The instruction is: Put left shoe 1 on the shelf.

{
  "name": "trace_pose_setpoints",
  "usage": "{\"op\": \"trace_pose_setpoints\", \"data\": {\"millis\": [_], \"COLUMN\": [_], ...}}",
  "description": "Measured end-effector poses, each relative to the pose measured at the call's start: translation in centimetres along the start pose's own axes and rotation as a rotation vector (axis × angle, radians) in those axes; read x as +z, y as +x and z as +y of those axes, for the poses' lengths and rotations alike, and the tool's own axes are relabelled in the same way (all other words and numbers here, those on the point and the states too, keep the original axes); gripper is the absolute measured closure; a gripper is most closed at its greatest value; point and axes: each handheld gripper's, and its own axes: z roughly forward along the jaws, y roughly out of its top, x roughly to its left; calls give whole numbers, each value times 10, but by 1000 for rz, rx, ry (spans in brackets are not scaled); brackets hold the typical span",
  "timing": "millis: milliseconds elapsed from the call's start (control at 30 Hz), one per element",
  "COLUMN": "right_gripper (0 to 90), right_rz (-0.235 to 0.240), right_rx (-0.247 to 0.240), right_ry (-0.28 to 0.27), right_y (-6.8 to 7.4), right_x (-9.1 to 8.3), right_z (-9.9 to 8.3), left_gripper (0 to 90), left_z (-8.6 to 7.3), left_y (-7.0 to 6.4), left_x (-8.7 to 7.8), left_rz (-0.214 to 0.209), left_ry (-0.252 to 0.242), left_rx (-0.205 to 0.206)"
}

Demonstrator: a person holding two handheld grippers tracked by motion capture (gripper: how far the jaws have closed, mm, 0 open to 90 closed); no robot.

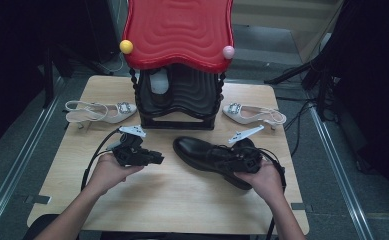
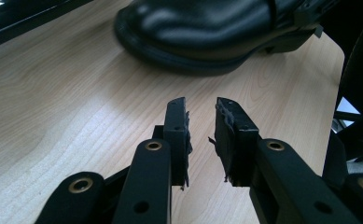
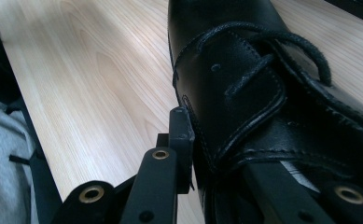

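A black leather lace-up shoe lies on its sole on the wooden table, toe pointing left. My right gripper is shut on the shoe's side wall by the laces. In the right gripper view, one jaw presses the outside of the shoe and the other sits inside its opening, so the right gripper pinches the leather. My left gripper is held just above the table, left of the toe. In the left gripper view, the left gripper stands slightly open and empty, facing the shoe.
A shoe rack with a red wavy top and a black base stands at the table's back. A white slingback heel lies to its left and another white heel to its right. Cables trail over both table sides.
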Motion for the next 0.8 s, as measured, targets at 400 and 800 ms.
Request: {"op": "trace_pose_setpoints", "data": {"millis": [400, 800], "right_gripper": [819, 812], "right_rz": [31, 29], "right_rx": [-29, -14], "right_ry": [26, 33], "right_y": [29, 41], "right_x": [42, 69], "right_z": [30, 31], "left_gripper": [766, 760], "left_z": [-4, -8], "left_y": [-3, -5], "left_x": [5, 12], "left_rz": [8, 17], "left_ry": [-2, 0], "left_rx": [9, 7]}}
